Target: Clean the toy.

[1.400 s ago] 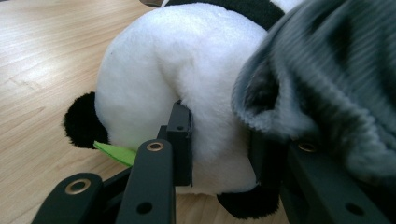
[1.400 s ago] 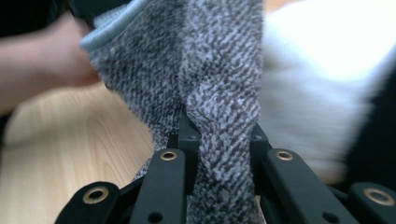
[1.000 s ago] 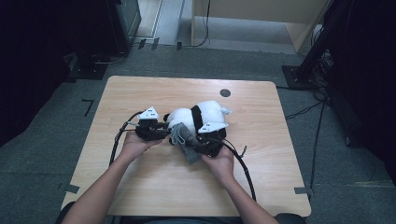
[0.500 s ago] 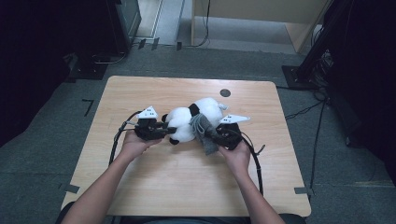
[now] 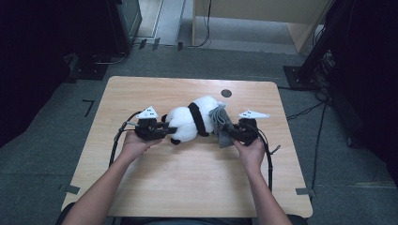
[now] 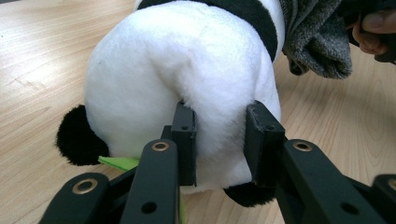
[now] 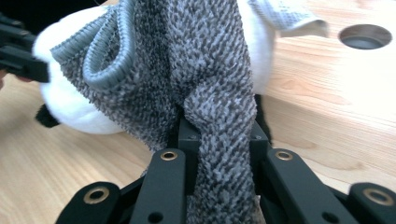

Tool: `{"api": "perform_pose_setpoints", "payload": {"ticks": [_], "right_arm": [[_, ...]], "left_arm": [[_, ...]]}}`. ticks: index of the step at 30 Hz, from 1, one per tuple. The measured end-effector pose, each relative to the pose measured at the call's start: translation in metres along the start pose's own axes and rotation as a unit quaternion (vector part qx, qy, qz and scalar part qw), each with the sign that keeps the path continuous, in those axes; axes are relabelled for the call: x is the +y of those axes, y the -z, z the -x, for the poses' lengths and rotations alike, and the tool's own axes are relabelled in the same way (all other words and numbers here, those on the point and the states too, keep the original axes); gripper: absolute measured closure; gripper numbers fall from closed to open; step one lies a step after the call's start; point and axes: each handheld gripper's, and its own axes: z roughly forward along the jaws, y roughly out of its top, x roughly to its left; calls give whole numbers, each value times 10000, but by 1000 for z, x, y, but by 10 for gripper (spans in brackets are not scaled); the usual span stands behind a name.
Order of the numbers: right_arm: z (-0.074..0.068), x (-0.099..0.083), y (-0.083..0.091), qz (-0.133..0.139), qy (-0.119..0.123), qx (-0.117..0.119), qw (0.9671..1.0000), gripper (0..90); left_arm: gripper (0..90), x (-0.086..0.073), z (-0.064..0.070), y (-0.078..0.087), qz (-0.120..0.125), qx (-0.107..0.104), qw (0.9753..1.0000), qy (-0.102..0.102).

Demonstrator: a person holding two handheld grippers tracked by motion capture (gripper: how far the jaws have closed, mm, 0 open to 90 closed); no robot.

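A black-and-white plush panda (image 5: 192, 121) lies on its side in the middle of the wooden table (image 5: 197, 187). My left gripper (image 5: 165, 130) is shut on the panda's white rump (image 6: 187, 88), its jaws pinching a fold of plush. A grey knitted cloth (image 5: 220, 123) drapes over the panda's right end. My right gripper (image 5: 231, 132) is shut on that cloth (image 7: 205, 84), which hangs down between its jaws. A small green piece (image 6: 119, 162) pokes out beneath the panda.
A round cable hole (image 5: 226, 93) sits in the table near its far edge, and again at the upper right of the right gripper view (image 7: 365, 36). Black cables (image 5: 269, 154) trail from both grippers toward the person. Dark equipment stands on the floor around the table.
The right gripper has pulled the grey cloth rightward, off the panda's middle. The panda has stretched out and turned flatter between the two grippers. The left gripper has barely moved.
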Motion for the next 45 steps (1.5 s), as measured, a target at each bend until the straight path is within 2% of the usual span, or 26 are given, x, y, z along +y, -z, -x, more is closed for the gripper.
{"api": "perform_pose_setpoints", "payload": {"ticks": [5, 10, 12, 15, 16, 18, 20, 22, 24, 28, 31, 37, 42, 45], "right_arm": [[9, -2, -1, 19, -64, -168, 9998, 770], [22, -4, 3, -29, -353, -476, 9982, 771], [24, -2, 8, 139, -446, -452, 9979, 771], [17, 3, 18, 547, -511, -197, 9970, 771], [13, 4, 18, 599, -501, -98, 9969, 772], [5, 3, 11, 442, -376, -8, 9983, 772], [-1, -1, 1, 243, -177, -101, 9995, 772], [-1, -4, -3, 245, -134, -140, 9995, 774], [1, -7, -4, 219, -191, -134, 9995, 776], [3, -17, -13, -80, -325, -288, 9990, 779], [5, -20, -18, -176, -382, -279, 9987, 779], [10, -27, -28, -619, -521, -284, 9963, 777], [16, -30, -31, -818, -626, -278, 9943, 773], [19, -26, -28, -856, -743, -279, 9932, 772]], "left_arm": [[690, 0, -1, 0, 4, -1, 10000, 20], [693, -1, -2, 1, -7, -4, 10000, 24], [694, -1, -3, 2, -24, 9, 10000, -2], [695, -1, -3, 2, -13, 6, 10000, 4], [695, -1, -3, 2, -12, 7, 10000, 2], [695, -1, -3, 2, -21, 5, 10000, -4], [696, -2, -3, 2, -43, -4, 10000, -10], [696, -2, -3, 2, -45, -17, 10000, -13], [696, -2, -2, 1, -39, -18, 10000, -33], [696, -2, -3, 2, -39, -15, 10000, -8], [697, -2, -4, 3, -32, 15, 10000, 6], [703, -2, -7, 5, 16, 23, 10000, 75], [703, -2, -7, 6, 34, 26, 10000, 71], [704, -2, -8, 6, 45, 31, 9999, 105]]}}
